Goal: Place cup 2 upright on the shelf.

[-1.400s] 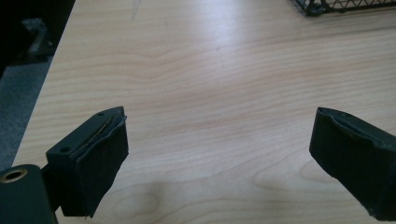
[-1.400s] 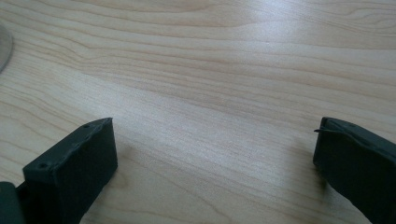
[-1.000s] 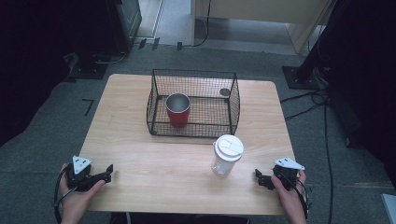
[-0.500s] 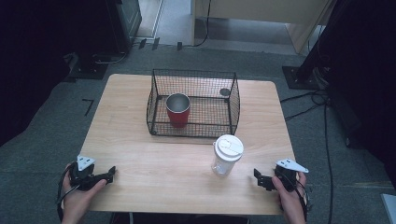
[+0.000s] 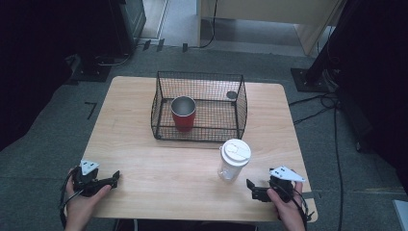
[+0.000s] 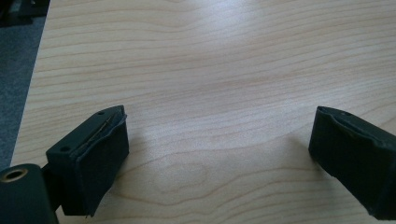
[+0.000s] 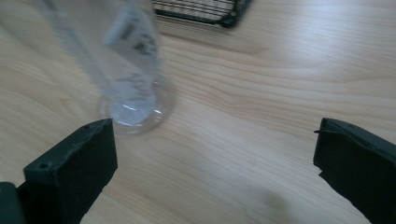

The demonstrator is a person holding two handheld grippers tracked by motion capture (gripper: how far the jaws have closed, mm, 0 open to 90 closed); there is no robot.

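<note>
With the black wire mesh basket (image 5: 199, 108) as landmark, the left gripper (image 5: 103, 182) sat low at the table's near-left edge, well apart from the basket, jaws spread and holding nothing, seemingly parked at rest. Inside the basket stood a red cup with a steel-lined interior (image 5: 183, 113), apparently empty; a small round dark object (image 5: 232, 95) lay in the basket's far-right corner. Just before the basket's right front corner stood a clear plastic tumbler with a white lid (image 5: 233, 159), upright. The right gripper (image 5: 256, 191), jaws likewise spread and empty, pointed toward the tumbler, probably readying a grasp.
</note>
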